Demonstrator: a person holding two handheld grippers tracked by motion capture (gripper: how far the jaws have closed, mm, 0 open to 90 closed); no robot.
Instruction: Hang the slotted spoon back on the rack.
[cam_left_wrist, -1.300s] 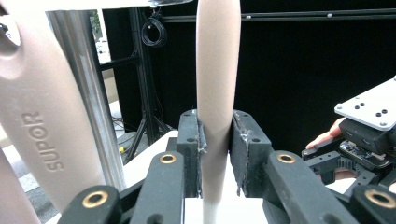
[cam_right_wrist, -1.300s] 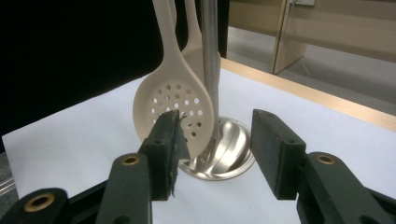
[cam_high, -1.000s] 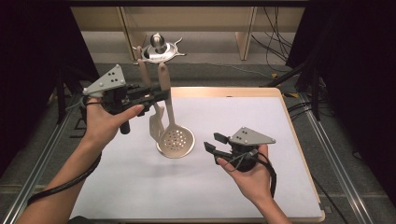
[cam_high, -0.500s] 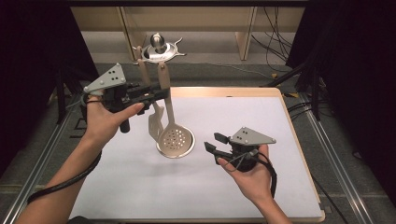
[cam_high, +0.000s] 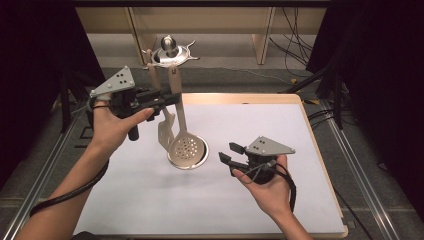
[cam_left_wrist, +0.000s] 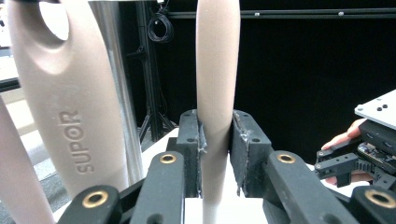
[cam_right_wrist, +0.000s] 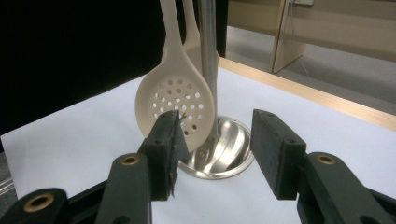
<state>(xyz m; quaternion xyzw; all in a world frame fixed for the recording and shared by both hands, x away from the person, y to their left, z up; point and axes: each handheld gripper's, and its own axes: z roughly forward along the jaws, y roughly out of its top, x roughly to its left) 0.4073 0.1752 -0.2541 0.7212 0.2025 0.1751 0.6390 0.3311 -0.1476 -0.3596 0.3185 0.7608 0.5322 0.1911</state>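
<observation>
A beige perforated skimmer (cam_high: 186, 146) hangs on a metal utensil stand (cam_high: 170, 47); its head (cam_right_wrist: 177, 102) sits just above the stand's round base (cam_right_wrist: 229, 156). My left gripper (cam_high: 172, 99) is shut on the skimmer's handle (cam_left_wrist: 215, 84), which runs upright between the pads. A second beige utensil (cam_high: 165, 127) marked SUPOR (cam_left_wrist: 70, 107) hangs beside it. My right gripper (cam_high: 227, 152) hovers low over the table, to the right of the base. It (cam_right_wrist: 215, 140) is open and holds nothing, its jaws pointing at the skimmer head.
The stand's steel pole (cam_right_wrist: 208, 46) rises from the base on a white table top (cam_high: 250, 120) with a wooden rim. Dark curtains flank the table, and cables and wooden legs lie on the floor beyond it. My right gripper (cam_left_wrist: 355, 158) appears in the left gripper view.
</observation>
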